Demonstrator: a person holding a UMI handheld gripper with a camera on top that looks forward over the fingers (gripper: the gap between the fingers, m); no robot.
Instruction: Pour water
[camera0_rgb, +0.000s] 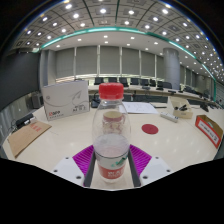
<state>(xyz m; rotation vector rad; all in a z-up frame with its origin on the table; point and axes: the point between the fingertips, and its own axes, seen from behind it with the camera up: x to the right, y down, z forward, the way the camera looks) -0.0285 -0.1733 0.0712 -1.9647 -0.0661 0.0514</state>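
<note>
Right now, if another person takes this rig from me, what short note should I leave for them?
Claw: its two fingers are around a clear plastic bottle with a red cap; the purple pads sit at both sides of it, but I cannot tell if they press on it.
Things: the bottle stands upright between the fingers, above the pale table. A small red round thing lies on the table beyond, to the right. A white box is further back, to the left.
Done: the bottle is reached.
Left: the cap is still on, no cup is in sight, nothing is poured yet.
</note>
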